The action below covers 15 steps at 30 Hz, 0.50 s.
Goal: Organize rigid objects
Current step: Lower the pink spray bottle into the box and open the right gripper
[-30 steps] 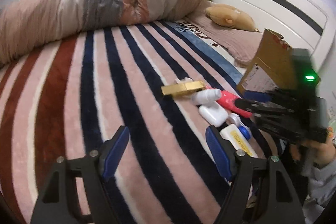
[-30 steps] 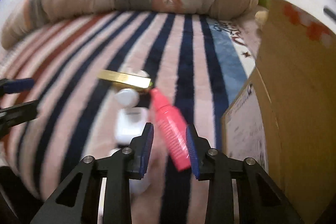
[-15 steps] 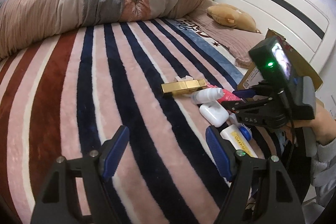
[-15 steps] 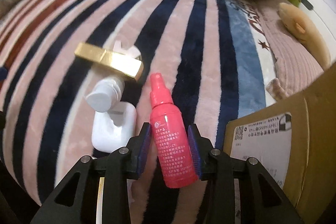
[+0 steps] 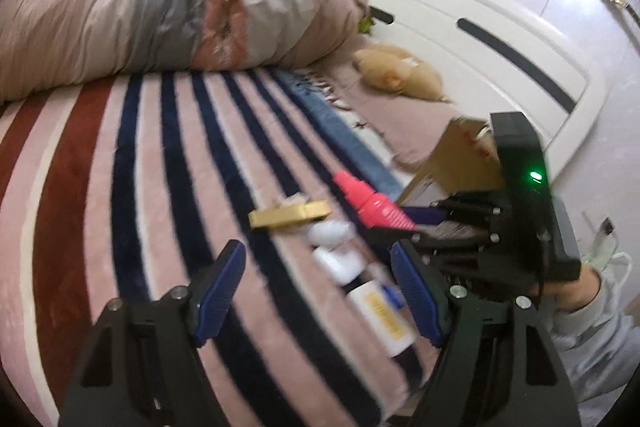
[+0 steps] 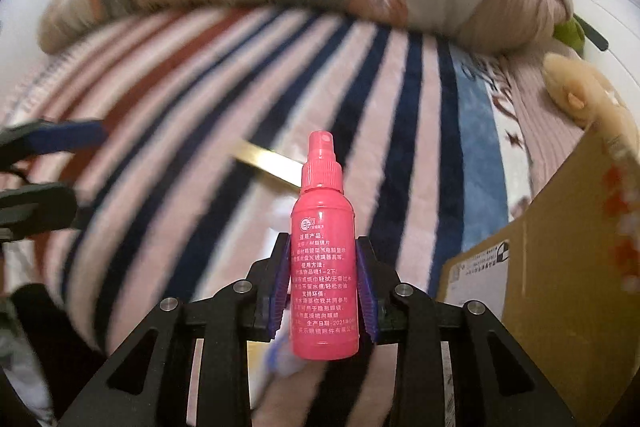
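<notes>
My right tongs were clamped on the pink spray bottle, held above the striped blanket; my left tongs hung apart, empty. Pickup looked done, so next I judged it needed carrying into the cardboard box

Black left claw, blue ribbed pads, silver screws, grey sleeve
</notes>
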{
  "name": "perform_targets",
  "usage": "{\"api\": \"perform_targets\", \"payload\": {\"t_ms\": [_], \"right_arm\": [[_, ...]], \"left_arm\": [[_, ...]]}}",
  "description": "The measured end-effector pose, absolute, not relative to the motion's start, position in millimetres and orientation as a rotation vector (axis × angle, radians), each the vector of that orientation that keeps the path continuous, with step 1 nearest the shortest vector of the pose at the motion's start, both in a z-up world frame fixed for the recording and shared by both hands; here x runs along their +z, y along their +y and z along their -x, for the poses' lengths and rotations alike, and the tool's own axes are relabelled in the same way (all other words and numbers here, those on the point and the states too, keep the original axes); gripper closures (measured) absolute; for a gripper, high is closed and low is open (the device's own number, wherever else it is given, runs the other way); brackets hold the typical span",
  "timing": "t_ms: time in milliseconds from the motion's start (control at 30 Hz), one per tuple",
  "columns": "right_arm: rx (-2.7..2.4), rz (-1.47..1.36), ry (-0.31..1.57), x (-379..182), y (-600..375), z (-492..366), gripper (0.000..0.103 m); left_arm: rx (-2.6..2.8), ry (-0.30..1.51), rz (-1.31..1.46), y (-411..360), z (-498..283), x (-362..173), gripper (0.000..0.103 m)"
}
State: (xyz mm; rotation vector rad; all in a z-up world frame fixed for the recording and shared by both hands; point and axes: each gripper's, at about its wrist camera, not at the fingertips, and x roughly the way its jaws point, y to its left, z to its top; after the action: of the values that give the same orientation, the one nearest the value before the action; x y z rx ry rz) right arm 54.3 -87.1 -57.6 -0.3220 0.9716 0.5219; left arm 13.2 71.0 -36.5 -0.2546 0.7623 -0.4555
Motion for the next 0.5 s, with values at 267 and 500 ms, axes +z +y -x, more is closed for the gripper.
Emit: {"api": "perform_targets", "payload": {"t_ms": [267, 500], "right_arm": [[0.770, 0.202, 0.807, 2.1, -95.7, -5.5, 0.076], [0.813, 0.137, 0.687, 38.9, -140.2, 11.0, 0.076]], "left_arm": [[-0.586, 0.719, 0.259, 26.8, -22.3, 10.1, 0.037], [-0.588, 0.632, 0.176, -22.4, -19.5, 56.3, 0.070]]}}
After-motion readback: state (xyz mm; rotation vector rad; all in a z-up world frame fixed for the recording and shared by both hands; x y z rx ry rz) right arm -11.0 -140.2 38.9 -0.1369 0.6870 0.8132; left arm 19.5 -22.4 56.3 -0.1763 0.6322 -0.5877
